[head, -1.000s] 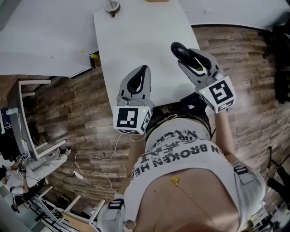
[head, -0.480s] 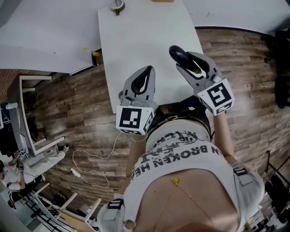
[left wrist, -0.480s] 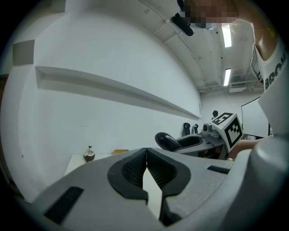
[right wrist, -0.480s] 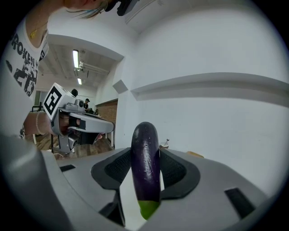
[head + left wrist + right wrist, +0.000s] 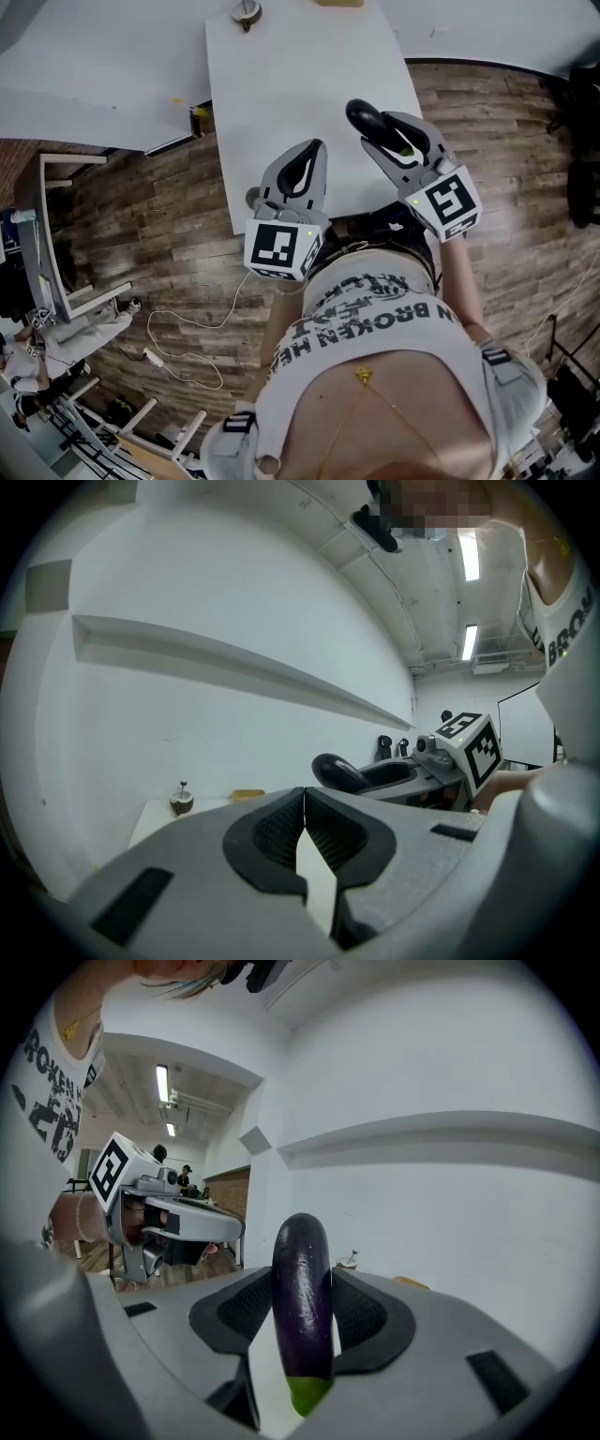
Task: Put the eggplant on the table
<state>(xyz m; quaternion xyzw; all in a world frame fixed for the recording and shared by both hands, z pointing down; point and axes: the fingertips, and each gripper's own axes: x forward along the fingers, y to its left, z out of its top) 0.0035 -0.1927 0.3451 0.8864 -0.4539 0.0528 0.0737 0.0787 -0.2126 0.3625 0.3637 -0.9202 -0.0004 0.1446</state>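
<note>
A wood-plank floor (image 5: 141,216) spreads beneath a long white bench (image 5: 291,84), and the person stands at the bench's near end in a white printed shirt (image 5: 375,319).

The left tongs (image 5: 312,148) hang over the near edge of the bench. In the left gripper view these tongs (image 5: 302,827) have their ribbed pads together at the tips, with nothing between them.

The right tongs (image 5: 386,131), well apart from the left, reach over the bench's near right part and are clamped on the eggplant (image 5: 364,116). In the right gripper view the tongs (image 5: 302,1321) grip the dark purple eggplant (image 5: 302,1297) across its middle (green stem end nearest the camera), its rounded tip jutting past them.

At the far end stands a small round brown thing (image 5: 246,11) with a flat yellowish piece (image 5: 248,795) beside it.
</note>
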